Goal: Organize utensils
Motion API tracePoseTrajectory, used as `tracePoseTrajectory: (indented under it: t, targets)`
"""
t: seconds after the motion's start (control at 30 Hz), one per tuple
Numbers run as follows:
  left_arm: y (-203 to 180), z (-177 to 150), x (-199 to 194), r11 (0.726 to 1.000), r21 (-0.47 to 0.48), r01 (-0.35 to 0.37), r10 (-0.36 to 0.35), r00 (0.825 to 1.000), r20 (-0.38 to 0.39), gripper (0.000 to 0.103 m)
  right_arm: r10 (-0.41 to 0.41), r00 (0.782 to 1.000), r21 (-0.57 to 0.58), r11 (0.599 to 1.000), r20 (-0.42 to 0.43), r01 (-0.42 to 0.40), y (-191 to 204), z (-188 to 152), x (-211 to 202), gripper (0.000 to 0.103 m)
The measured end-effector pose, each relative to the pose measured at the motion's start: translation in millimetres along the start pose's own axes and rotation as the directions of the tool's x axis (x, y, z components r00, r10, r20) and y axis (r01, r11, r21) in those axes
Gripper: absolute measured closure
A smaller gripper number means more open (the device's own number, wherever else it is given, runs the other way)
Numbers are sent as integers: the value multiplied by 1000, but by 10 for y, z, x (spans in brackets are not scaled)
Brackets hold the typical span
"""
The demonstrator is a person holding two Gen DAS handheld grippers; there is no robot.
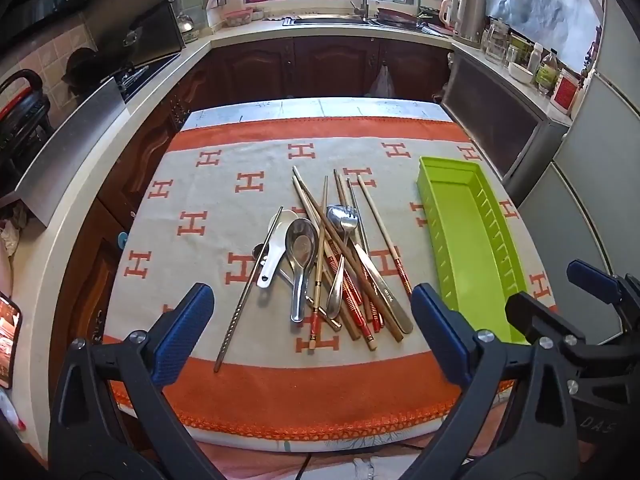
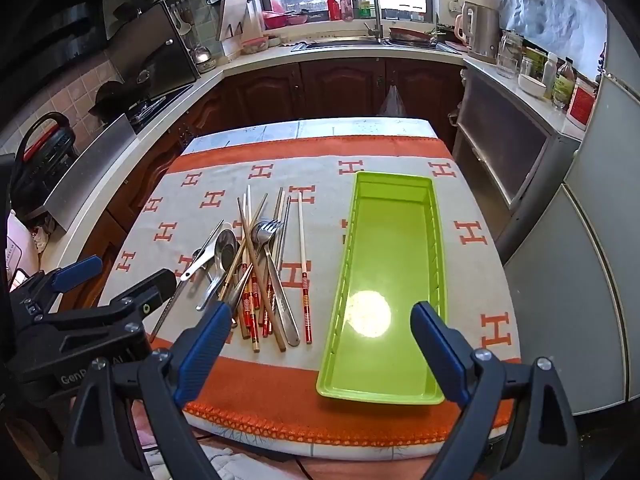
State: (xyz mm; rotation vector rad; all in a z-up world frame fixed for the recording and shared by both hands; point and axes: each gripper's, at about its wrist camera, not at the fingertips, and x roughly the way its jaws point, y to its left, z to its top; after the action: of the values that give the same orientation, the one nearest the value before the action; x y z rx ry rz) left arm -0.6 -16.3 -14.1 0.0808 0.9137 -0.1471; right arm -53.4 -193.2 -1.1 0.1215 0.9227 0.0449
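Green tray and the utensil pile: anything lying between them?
Nothing but bare tablecloth between the green tray and the utensil pile, clearest in the right wrist view. The nearest piece is a single red-banded chopstick.

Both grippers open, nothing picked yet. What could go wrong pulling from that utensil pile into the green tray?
1. The chopsticks, metal spoons and fork lie crossed in one pile; lifting one may drag or flick others.
2. The lone steel chopstick lies flat on the tablecloth; the left gripper may pinch cloth or slip.
3. The green tray looks light and sits near the table edge; the right gripper could nudge it off.
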Motion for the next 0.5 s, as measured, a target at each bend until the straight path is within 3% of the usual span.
tracePoseTrajectory:
  t: [0.5]
  targets:
    - [82, 86, 64, 1000, -11, -11, 11, 1000, -1, 5, -4, 999, 7, 1000, -48, 4, 13, 25, 121, 11]
